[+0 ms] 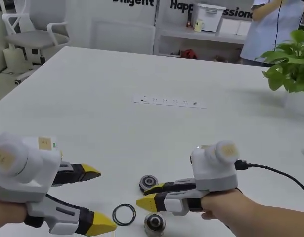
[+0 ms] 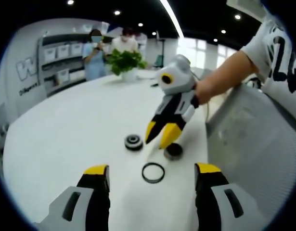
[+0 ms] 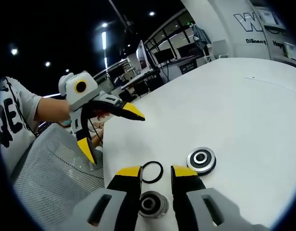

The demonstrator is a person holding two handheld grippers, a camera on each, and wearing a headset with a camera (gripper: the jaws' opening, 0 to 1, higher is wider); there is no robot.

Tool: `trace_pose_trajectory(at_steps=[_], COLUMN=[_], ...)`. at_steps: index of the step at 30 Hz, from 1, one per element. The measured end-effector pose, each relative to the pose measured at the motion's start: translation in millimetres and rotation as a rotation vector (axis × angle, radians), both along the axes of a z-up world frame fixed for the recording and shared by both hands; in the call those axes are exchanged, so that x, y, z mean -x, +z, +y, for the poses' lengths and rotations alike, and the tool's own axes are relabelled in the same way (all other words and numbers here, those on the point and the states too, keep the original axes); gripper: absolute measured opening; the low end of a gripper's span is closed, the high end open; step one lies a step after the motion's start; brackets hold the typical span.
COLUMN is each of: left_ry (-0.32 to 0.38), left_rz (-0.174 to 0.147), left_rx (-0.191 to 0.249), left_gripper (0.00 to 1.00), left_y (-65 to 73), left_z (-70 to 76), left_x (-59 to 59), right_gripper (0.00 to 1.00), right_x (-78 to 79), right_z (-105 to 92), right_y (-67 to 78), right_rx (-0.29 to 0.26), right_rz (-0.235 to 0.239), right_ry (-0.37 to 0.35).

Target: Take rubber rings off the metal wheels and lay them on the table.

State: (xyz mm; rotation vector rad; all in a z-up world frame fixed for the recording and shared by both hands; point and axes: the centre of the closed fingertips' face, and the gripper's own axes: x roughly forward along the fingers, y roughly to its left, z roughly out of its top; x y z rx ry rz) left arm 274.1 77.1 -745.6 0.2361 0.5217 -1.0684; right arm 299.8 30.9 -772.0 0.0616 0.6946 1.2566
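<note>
A loose black rubber ring (image 1: 124,215) (image 2: 153,173) (image 3: 151,172) lies flat on the white table (image 1: 142,128) near its front edge. One metal wheel (image 1: 148,182) (image 2: 134,142) (image 3: 201,160) sits just beyond it. A second wheel (image 1: 154,223) (image 2: 173,151) (image 3: 151,204) lies close under my right gripper (image 1: 148,195) (image 2: 159,139) (image 3: 157,172), whose jaws stand slightly apart, holding nothing. My left gripper (image 1: 102,198) (image 2: 152,169) (image 3: 116,139) hovers left of the ring, open wide and empty.
A white power strip (image 1: 169,102) lies mid-table. A potted plant (image 1: 290,64) stands at the far right edge, and a black cable (image 1: 275,173) trails from the right gripper. People stand beyond the table. A mesh chair (image 2: 244,125) is beside the front edge.
</note>
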Motion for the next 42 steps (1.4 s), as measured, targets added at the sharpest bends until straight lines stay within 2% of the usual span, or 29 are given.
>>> trace_pose_trajectory(at_steps=[5, 12, 25, 28, 42], left_ry=[0.007, 0.014, 0.016, 0.014, 0.015], left_rz=[0.002, 0.003, 0.009, -0.005, 0.005], left_rx=[0.008, 0.016, 0.016, 0.014, 0.017], left_gripper=[0.72, 0.72, 0.7, 0.67, 0.67], left_y=[2.9, 5.3, 5.1, 5.9, -1.7], left_z=[-2.9, -6.1, -12.8, -14.2, -21.8], left_x=[-6.0, -14.5, -28.9, -32.8, -46.4], right_gripper=[0.23, 0.25, 0.3, 0.31, 0.31], right_x=[-4.1, -10.7, -24.4, -27.8, -36.1], right_z=[-6.1, -17.2, -33.8, -36.8, -41.2], right_y=[9.2, 13.7, 10.4, 7.7, -7.3], right_rx=[-0.015, -0.003, 0.054, 0.068, 0.113], right_rz=[-0.026, -0.067, -0.153, -0.165, -0.187], right_ry=[-0.012, -0.023, -0.028, -0.026, -0.019])
